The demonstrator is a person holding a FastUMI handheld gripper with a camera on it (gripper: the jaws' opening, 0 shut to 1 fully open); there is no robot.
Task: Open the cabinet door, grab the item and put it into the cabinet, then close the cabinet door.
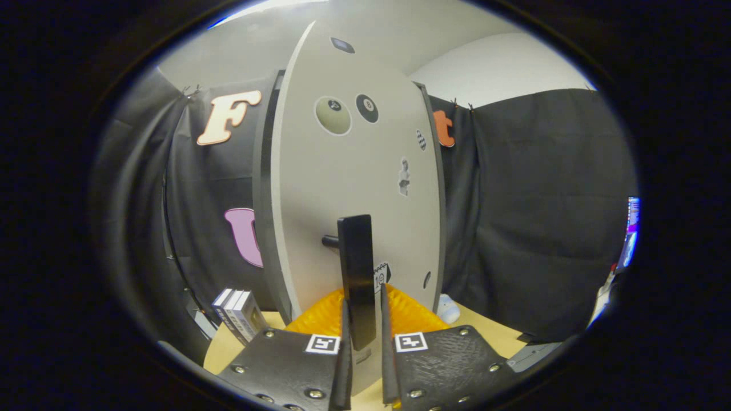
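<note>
Straddling the cabinet's black bar handle (358, 274), the gripper (364, 319) has a finger on either side of the bar's lower end, drawn in close; whether both actually press on it cannot be confirmed. The handle stands upright on short pegs off the pale cabinet door (320, 188), which carries several stickers (two round ones near the top, smaller ones along its far edge). The door stands partly swung, its near edge toward the camera, with the dark cabinet body (264, 200) behind it. A small stack of boxes (237, 311) sits on the wooden tabletop (220, 348), beside the door's near edge. A pale rounded object (448, 309) rests by the cabinet's far corner.
</note>
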